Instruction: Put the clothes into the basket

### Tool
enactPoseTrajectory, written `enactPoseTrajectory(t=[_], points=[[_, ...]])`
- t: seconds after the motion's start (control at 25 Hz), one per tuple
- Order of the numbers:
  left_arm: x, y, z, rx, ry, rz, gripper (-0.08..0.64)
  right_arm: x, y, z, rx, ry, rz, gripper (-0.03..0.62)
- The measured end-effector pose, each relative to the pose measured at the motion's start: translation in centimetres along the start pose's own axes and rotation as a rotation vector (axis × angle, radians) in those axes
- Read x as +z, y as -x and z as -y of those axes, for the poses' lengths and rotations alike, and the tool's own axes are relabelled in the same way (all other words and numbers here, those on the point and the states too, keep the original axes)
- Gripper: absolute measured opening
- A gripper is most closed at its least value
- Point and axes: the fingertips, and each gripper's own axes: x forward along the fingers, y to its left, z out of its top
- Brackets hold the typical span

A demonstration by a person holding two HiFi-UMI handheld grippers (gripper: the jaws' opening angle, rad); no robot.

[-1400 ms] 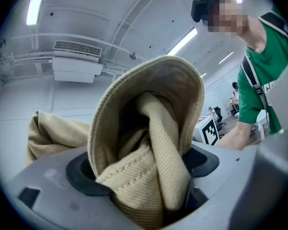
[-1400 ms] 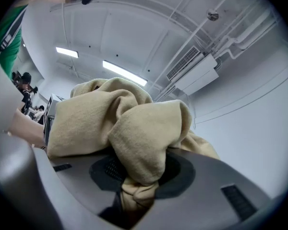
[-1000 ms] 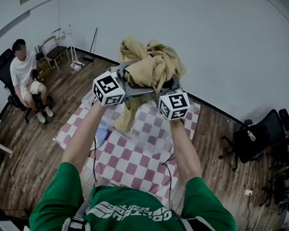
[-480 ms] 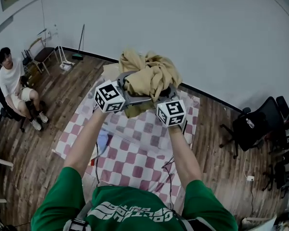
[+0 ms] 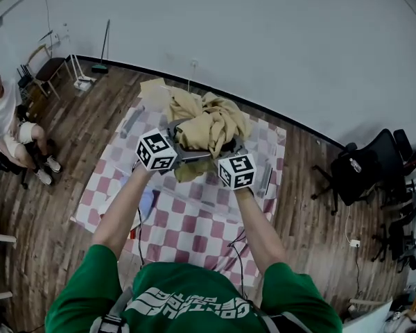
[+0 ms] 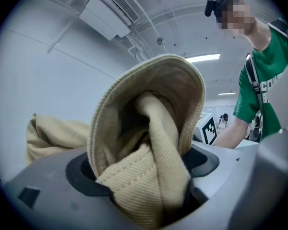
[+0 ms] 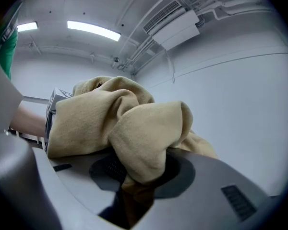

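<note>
At frame centre the tan garment (image 5: pixel 209 122) is pinched in a bunch by both the left gripper (image 6: pixel 143 188) and the right gripper (image 7: pixel 137 174). No basket is seen, so the deposit is judged outstanding.

A pink-and-white checkered cloth (image 5: pixel 194 220) lies spread on the wooden floor (image 5: pixel 48 214), close to the white wall (image 5: pixel 277 40). A person (image 5: pixel 3 123) sits at the far left near a wooden chair (image 5: pixel 47 66) and a broom (image 5: pixel 100 66) leaning on the wall; black office chairs (image 5: pixel 364 175) stand at the right.
</note>
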Motion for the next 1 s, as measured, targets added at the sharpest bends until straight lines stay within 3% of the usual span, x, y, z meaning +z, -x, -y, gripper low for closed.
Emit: enactPoseTrajectory(t=[0.32, 1.0], points=[[-6.7, -1.3, -2.2, -0.077, 0.105, -0.137, 0.463, -7.3, -2.2, 0.7, -0.006, -0.103, -0.125, 0.129], [-20.1, -4.4, -6.3, -0.195, 0.334, -0.419, 0.463, -21.6, -6.2, 2.2, 0.06, -0.283, -0.432, 0.129]])
